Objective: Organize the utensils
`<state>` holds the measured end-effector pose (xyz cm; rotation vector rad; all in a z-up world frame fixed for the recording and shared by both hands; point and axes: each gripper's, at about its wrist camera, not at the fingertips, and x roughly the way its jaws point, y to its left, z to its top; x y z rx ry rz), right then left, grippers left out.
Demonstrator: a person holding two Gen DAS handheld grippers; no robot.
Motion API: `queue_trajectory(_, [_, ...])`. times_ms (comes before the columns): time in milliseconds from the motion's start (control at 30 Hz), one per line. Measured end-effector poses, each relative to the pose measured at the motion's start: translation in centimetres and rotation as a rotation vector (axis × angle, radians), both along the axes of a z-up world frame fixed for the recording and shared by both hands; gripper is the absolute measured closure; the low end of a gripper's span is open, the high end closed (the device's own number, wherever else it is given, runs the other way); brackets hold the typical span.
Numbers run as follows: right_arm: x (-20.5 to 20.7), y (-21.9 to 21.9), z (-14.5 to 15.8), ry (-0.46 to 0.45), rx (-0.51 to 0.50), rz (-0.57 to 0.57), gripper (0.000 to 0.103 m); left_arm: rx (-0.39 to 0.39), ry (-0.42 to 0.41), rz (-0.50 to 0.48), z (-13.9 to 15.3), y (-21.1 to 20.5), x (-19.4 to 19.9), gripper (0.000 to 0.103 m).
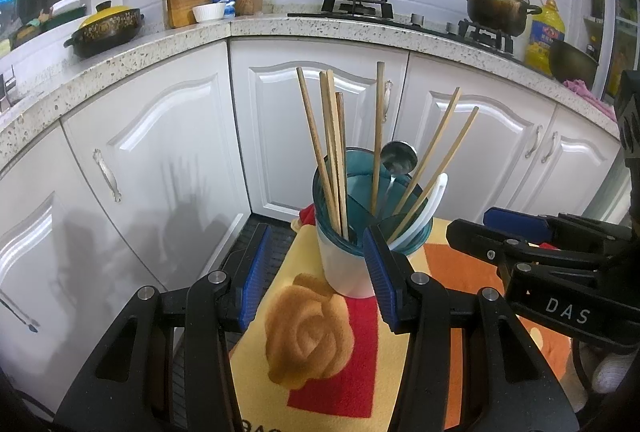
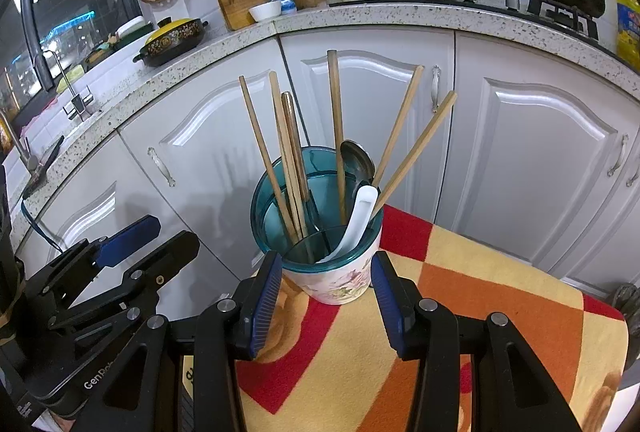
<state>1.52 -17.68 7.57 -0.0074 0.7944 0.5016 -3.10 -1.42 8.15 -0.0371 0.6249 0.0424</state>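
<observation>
**Both hand-held grippers wait open in front of the filled utensil holder**

On the left, the left hand-held gripper (image 1: 318,272) has its jaws spread wide and holds nothing. In its own view the holder (image 1: 352,260) sits ahead and a little to the right of centre, so that the right blue pad (image 1: 380,272) overlaps the holder's near wall while the left pad stands well clear of it. Whether that pad touches the wall cannot be told.

In the middle stands the holder itself, a white cup with a flower print and a teal insert, near the far-left corner of a bench covered by a cloth (image 2: 480,296) in yellow, orange and red. Wooden chopsticks (image 2: 336,135) stand in it with their long axes nearly upright and fanned outward at the tops. A metal spoon (image 2: 356,159) stands bowl up toward the back, and a white plastic spoon (image 2: 360,216) leans against the rim on the right.

On the right, the right hand-held gripper (image 2: 324,292) is likewise wide open and empty. The holder lies straight ahead between its two pads, framed more squarely than from the left, so the right side looks better lined up for any grasp.

With nothing loose visible on the cloth, the sorting seems close to done.
</observation>
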Motion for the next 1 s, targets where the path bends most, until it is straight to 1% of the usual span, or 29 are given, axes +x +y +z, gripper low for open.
queue_trajectory(833, [0.3, 0.55, -0.13, 0.014, -0.015, 0.011, 0.058, -0.005, -0.011, -0.01, -0.05, -0.16, -0.11, 0.057])
queue_trajectory(1000, [0.27, -0.21, -0.54, 0.013, -0.006, 0.001, 0.058, -0.013, -0.004, -0.013, -0.14, 0.05, -0.01, 0.057])
